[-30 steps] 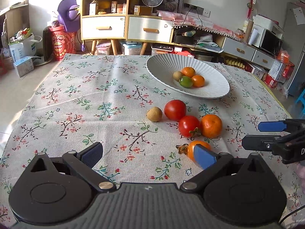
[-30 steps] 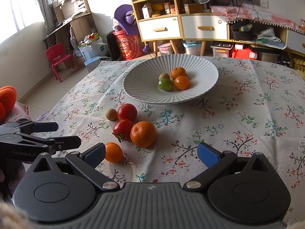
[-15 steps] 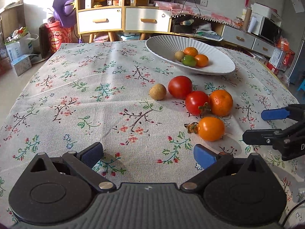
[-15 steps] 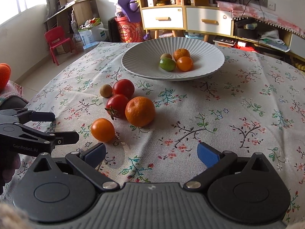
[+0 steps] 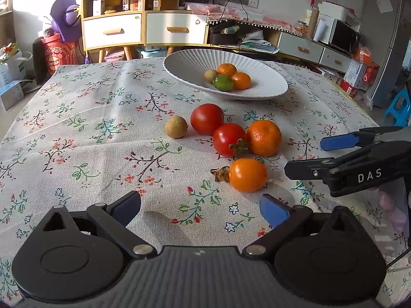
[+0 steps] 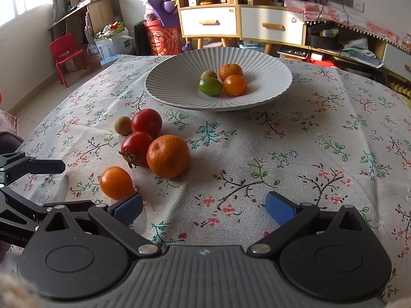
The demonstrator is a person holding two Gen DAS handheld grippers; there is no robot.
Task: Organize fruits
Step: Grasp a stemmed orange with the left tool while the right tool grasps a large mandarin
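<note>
Both tongs stand wide and hold nothing: the left gripper (image 5: 200, 209) hangs low over the floral tablecloth (image 5: 84, 138), and the right gripper (image 6: 204, 205) hangs low beside it, each showing at the edge of the other's view. The white ribbed plate (image 5: 257, 89) sits toward the far side of the table and already holds four small fruits, a green one among orange and tan ones. Five fruits lie loose on the cloth, well short of the plate: a small tan fruit (image 5: 176, 127), two red tomatoes (image 5: 206, 118) (image 5: 228, 139), a mandarin (image 5: 263, 137) touching the nearer tomato, and an orange persimmon-like fruit (image 5: 248, 174) nearest the tongs, a little apart from the others. The step in hand looks like the approach for the next pick, with the orange fruit the likely target, since it lies just ahead of the left gripper's right finger and touching or just beside the right gripper's left finger. The next move calls for one gripper to shift sideways until the fruit sits between its fingers, then close gently, as the round skin could roll away or bruise, then carry it to the plate.
</note>
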